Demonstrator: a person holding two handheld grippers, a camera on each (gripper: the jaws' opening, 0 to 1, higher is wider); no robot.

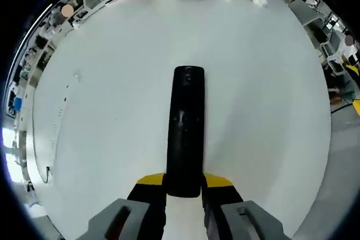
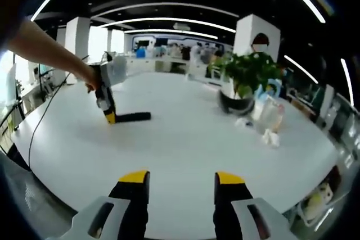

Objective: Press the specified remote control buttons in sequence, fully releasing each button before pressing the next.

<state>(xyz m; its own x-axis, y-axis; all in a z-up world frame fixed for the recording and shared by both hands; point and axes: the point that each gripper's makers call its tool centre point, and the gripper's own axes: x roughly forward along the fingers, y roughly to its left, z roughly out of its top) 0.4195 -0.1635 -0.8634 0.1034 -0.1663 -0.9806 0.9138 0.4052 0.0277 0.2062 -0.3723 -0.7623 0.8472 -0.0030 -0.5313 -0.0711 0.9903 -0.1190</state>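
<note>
Left view close above remote [image 1: 186, 130]; right view distant, both share it.

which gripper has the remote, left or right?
The left gripper: its jaws clamp the near end of the black remote lying on the white table. The right gripper stands open, holding nothing.
</note>
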